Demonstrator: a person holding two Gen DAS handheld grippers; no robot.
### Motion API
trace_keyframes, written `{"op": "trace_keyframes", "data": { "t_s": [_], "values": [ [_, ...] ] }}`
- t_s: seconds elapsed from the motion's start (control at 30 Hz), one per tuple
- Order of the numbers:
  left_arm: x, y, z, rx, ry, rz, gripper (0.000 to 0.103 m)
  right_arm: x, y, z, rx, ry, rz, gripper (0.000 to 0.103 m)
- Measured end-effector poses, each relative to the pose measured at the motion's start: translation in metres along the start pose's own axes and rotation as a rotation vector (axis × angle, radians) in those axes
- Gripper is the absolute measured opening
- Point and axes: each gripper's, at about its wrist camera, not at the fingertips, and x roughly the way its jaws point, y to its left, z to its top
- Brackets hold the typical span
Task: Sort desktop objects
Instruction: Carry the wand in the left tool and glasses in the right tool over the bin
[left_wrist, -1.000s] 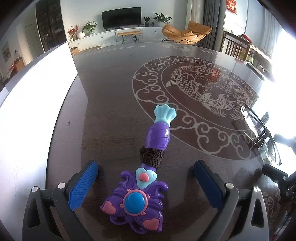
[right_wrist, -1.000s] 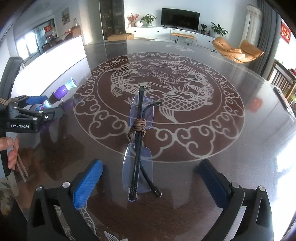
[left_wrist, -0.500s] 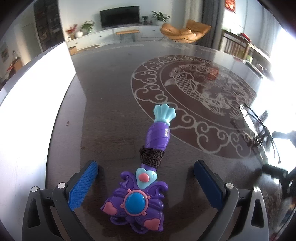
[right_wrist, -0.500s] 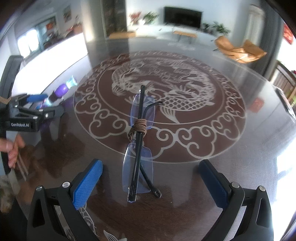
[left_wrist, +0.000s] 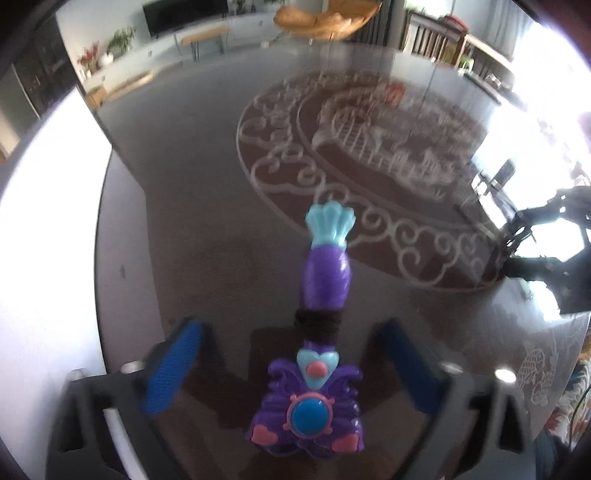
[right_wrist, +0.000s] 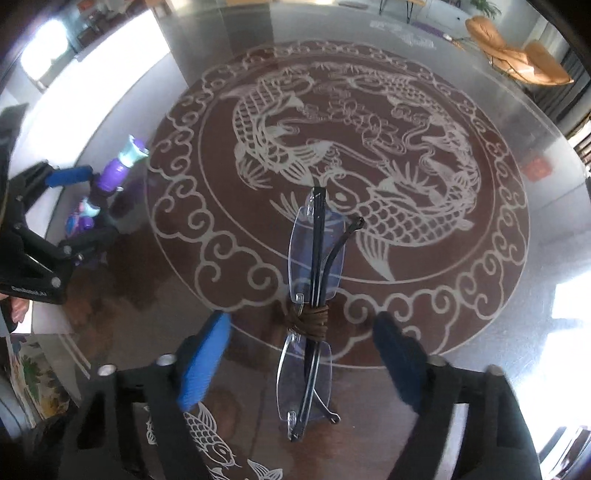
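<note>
A purple toy wand with a teal tip and a dark cord around its neck lies on the dark glass table. My left gripper straddles the wand's neck. Its jaws are closing, and a gap shows between each blue pad and the toy. Folded rimless glasses, bound at the middle with brown cord, lie on the carp pattern. My right gripper stands over the cord wrap with its jaws closing, and its pads are clear of the frame. The right wrist view also catches the left gripper around the wand.
The table's edge runs along the left, with bright floor beyond it. A person's hand holds the left tool. A printed sheet lies under the glass at the lower left. Lounge chair and TV cabinet stand far behind.
Both grippers' jaws have narrowed from wide open. The right gripper has moved forward along the glasses to the cord wrap. The left view has tilted, and the wand now stands straighter in frame.
</note>
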Motion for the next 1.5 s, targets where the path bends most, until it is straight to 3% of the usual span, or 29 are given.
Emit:
{"op": "trace_keyframes", "data": {
  "t_s": [0.03,0.07,0.1,0.2,0.3,0.43,0.73,0.87,1.03,1.13,1.33,1.5],
  "values": [
    [-0.005,-0.001,0.000,0.009,-0.026,-0.002,0.031,-0.004,0.000,0.000,-0.004,-0.012,0.001,0.036],
    [-0.008,-0.002,0.000,0.010,-0.033,-0.004,0.021,-0.007,-0.001,0.000,0.000,-0.009,-0.002,0.015],
    [-0.009,-0.002,-0.001,0.011,-0.038,0.012,0.021,-0.009,-0.002,-0.001,0.008,-0.009,0.000,0.012],
    [-0.017,-0.005,-0.006,-0.002,-0.077,0.003,0.021,-0.019,-0.006,-0.006,-0.003,-0.026,-0.019,0.012],
    [-0.032,-0.003,-0.010,-0.035,-0.126,-0.029,0.021,-0.037,-0.014,-0.014,0.022,-0.049,0.021,0.012],
    [-0.060,-0.008,-0.018,-0.050,-0.229,-0.036,0.021,-0.064,-0.017,-0.017,0.007,-0.079,0.016,0.012],
    [-0.166,0.011,-0.054,-0.146,-0.521,-0.087,0.021,-0.099,0.030,-0.004,-0.055,-0.172,0.016,0.012],
    [-0.212,0.034,-0.071,-0.178,-0.575,-0.098,0.021,-0.111,0.060,0.004,-0.098,-0.208,0.048,0.012],
    [-0.240,0.082,-0.089,-0.249,-0.527,-0.042,0.021,-0.132,0.122,0.033,-0.177,-0.268,0.144,0.012],
    [-0.241,0.129,-0.102,-0.291,-0.445,0.053,0.021,-0.145,0.175,0.059,-0.234,-0.310,0.228,0.012],
    [-0.209,0.206,-0.122,-0.394,-0.255,0.118,0.021,-0.154,0.305,0.094,-0.404,-0.329,0.350,0.012],
    [-0.170,0.238,-0.143,-0.470,-0.128,0.155,0.021,-0.121,0.380,0.105,-0.499,-0.273,0.359,0.012]
  ]
}}
